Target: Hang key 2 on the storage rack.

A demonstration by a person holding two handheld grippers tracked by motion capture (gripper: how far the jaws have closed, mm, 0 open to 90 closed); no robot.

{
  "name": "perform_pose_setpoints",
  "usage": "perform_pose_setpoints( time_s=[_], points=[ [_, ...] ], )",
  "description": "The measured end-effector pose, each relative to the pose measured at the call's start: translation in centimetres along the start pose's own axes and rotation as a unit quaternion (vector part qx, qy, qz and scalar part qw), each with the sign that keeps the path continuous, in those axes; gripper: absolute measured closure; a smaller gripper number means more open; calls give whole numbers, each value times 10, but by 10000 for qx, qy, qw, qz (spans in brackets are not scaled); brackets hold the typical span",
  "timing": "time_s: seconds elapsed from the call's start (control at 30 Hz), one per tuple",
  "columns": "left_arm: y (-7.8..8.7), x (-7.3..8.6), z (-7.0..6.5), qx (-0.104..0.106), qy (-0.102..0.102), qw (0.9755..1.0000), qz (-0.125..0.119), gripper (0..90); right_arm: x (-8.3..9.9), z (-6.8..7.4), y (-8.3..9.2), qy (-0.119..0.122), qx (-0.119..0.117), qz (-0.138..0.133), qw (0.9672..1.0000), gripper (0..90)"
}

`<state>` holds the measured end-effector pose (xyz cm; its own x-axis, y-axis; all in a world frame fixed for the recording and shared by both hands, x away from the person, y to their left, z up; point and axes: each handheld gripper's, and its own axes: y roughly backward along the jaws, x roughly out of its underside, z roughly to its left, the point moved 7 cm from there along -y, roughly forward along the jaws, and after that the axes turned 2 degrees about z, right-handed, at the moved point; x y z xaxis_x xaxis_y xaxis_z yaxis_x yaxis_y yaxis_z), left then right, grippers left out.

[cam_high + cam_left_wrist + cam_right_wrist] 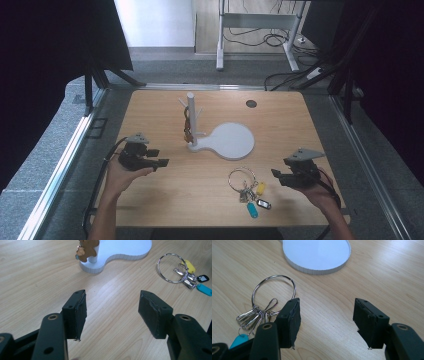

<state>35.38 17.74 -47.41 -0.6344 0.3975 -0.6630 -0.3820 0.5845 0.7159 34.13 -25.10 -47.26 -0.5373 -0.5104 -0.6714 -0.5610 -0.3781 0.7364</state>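
A white stand (pixel 191 120) with short pegs rises from a round white base (pixel 232 141) at the table's middle. A brown bear charm (pixel 87 247) hangs against its post. A bunch of keys (pixel 248 187) on a large metal ring, with yellow, black and blue tags, lies flat near the front edge. My left gripper (pixel 159 157) is held left of the stand, pointing right, open and empty (pixel 112 295). My right gripper (pixel 280 170) hovers just right of the keys (pixel 257 315), pointing left, open with bare wood between its pads (pixel 327 302).
The wooden table (pixel 280 120) has a small black round insert (pixel 251 103) at the back. Metal frame rails run along both sides, with dark curtains beyond. Cables and a desk's legs lie on the floor behind.
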Motion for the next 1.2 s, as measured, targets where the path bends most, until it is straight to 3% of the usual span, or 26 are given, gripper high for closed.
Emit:
perform_pose_setpoints(
  time_s=[0.17,0.33,0.37,0.47,0.5,0.57,0.83,1.13,1.2],
  points=[
    [-2,6,2,39,3,10000,22,393,-12,5,-2,172,-229,378,9989,436],
    [-3,11,3,68,61,10000,17,392,-22,13,-6,354,-434,726,9958,462],
    [-2,15,3,78,102,9999,32,392,-26,17,-9,428,-491,901,9938,476],
    [-1,16,4,80,124,9999,-2,393,-29,22,-13,468,-538,1051,9919,486],
    [1,17,3,71,150,9999,-12,393,-31,25,-18,557,-574,1215,9894,493],
    [4,18,1,67,99,9999,-33,393,-31,28,-22,591,-599,1302,9879,505],
    [7,18,-2,84,69,9999,-83,393,-27,32,-44,545,-597,1750,9813,548],
    [4,20,-4,92,69,9999,-12,393,-26,36,-67,445,-673,1994,9766,585],
    [3,21,-4,82,45,10000,9,393,-26,36,-74,473,-719,2118,9735,590]
  ],
)
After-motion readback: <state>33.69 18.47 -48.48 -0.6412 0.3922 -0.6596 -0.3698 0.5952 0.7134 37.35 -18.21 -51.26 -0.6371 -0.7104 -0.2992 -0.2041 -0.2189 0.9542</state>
